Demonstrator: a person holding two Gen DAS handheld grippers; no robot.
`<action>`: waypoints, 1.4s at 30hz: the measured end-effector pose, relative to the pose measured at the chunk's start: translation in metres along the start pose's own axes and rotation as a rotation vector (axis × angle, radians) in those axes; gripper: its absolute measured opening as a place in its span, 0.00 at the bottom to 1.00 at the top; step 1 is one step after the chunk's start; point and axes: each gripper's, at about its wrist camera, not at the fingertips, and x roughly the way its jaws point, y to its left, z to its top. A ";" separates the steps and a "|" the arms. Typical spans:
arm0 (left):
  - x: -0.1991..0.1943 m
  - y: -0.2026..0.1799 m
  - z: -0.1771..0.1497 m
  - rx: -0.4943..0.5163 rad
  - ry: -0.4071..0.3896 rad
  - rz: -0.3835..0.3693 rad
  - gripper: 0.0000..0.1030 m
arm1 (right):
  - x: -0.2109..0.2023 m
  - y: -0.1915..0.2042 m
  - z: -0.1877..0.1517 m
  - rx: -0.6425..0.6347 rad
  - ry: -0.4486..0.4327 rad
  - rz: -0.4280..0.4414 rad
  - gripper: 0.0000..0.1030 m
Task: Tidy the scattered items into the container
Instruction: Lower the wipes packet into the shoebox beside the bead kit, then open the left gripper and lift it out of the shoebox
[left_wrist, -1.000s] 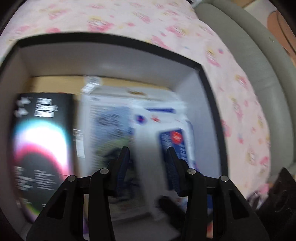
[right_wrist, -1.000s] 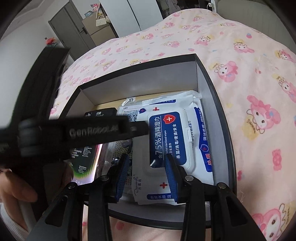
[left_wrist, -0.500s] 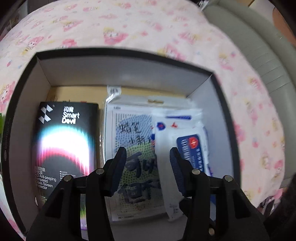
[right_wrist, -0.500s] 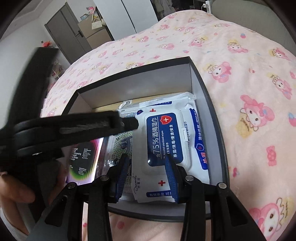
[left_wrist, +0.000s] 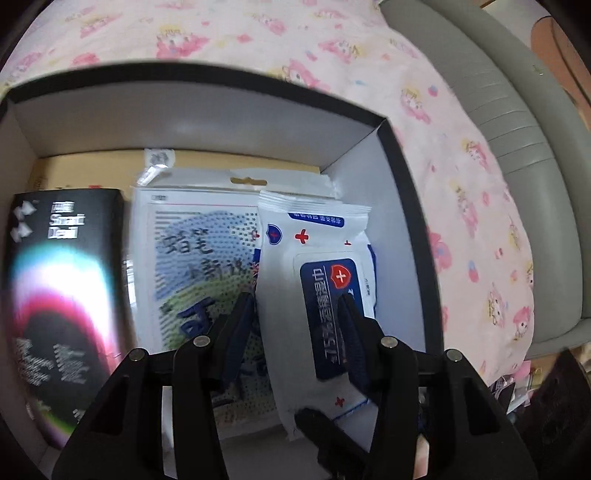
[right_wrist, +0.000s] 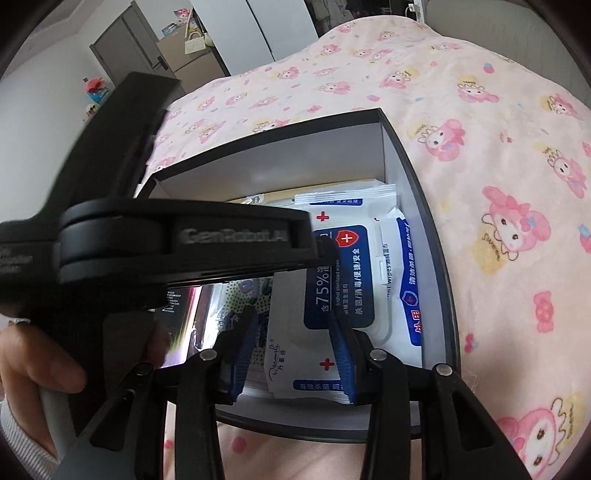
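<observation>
Grippers in your hands, left gripper (left_wrist: 295, 325) and right gripper (right_wrist: 293, 345), both hang spread with nothing between them over the box (right_wrist: 413, 155), above its wipes pack (right_wrist: 354, 273).

Bed (right_wrist: 480, 122): covered by a pale pink blanket (left_wrist: 369, 55) printed with pink cartoon rabbits, sweets and small crowns. One item directly on the blanket: an open storage box (right_wrist: 436, 236), black outside, grey-white inside walls. Blanket extends beyond the box's far, right and near sides.
</observation>
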 end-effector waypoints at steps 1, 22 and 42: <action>-0.012 -0.001 -0.006 0.021 -0.032 0.012 0.46 | 0.000 0.001 0.000 0.001 -0.001 -0.005 0.37; -0.184 -0.037 -0.116 0.265 -0.425 0.062 0.57 | -0.141 0.086 -0.054 -0.073 -0.220 -0.080 0.54; -0.262 0.033 -0.191 0.191 -0.549 0.124 0.58 | -0.158 0.200 -0.106 -0.268 -0.217 -0.026 0.57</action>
